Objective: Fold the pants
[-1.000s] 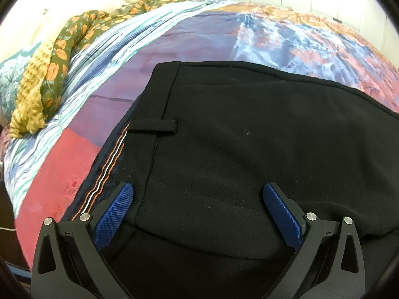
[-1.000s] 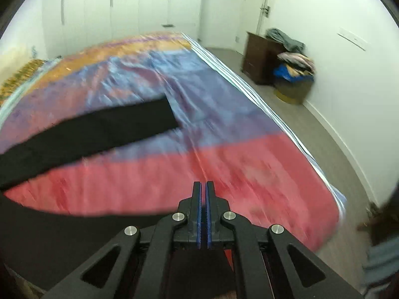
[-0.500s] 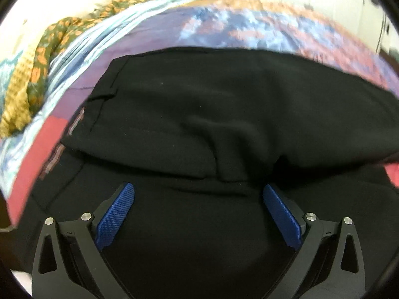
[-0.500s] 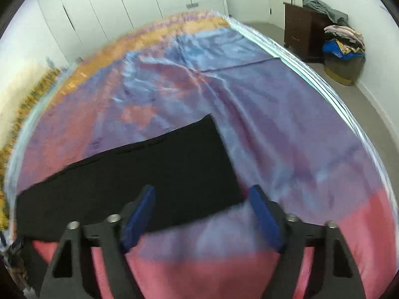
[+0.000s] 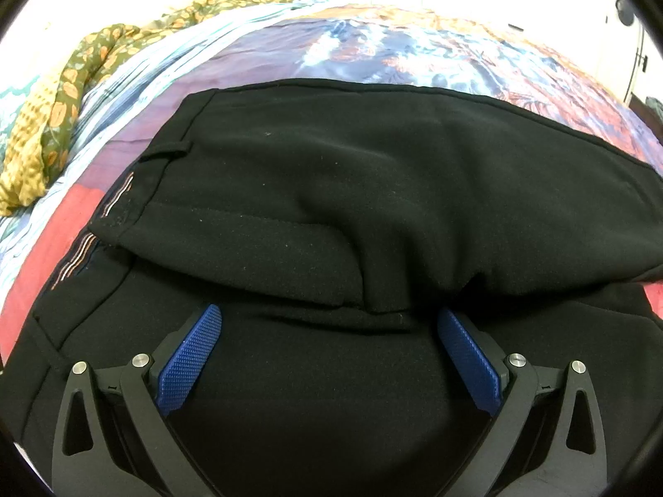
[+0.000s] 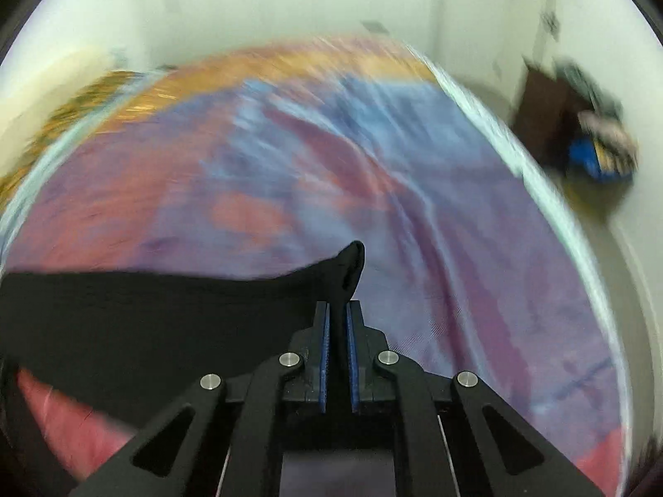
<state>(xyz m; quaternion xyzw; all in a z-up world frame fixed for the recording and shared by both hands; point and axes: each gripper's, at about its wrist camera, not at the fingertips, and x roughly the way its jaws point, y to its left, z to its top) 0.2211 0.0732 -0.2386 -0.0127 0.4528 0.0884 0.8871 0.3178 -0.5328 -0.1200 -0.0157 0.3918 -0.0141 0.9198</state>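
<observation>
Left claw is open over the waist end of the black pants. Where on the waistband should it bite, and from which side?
Probably the waistband corner by the belt loop, approached from the striped-lining edge on the left of the left wrist view. There the black pants end in a free layered edge; the middle lies flat. The left claw is open; the right claw already pinches the leg end.

Left gripper point(image 5: 329, 323) jaws wide apart; right gripper point(image 6: 336, 310) jaws pinched together.

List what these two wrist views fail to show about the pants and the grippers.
- Right wrist view: motion blur smears the bedspread and the clutter by the wall.
- Same view: the right gripper pinches the pants; the clamped hem is hidden between its pads.
- Left wrist view: the open left gripper hovers over the pants; leg ends are cut off by the frame.
</observation>
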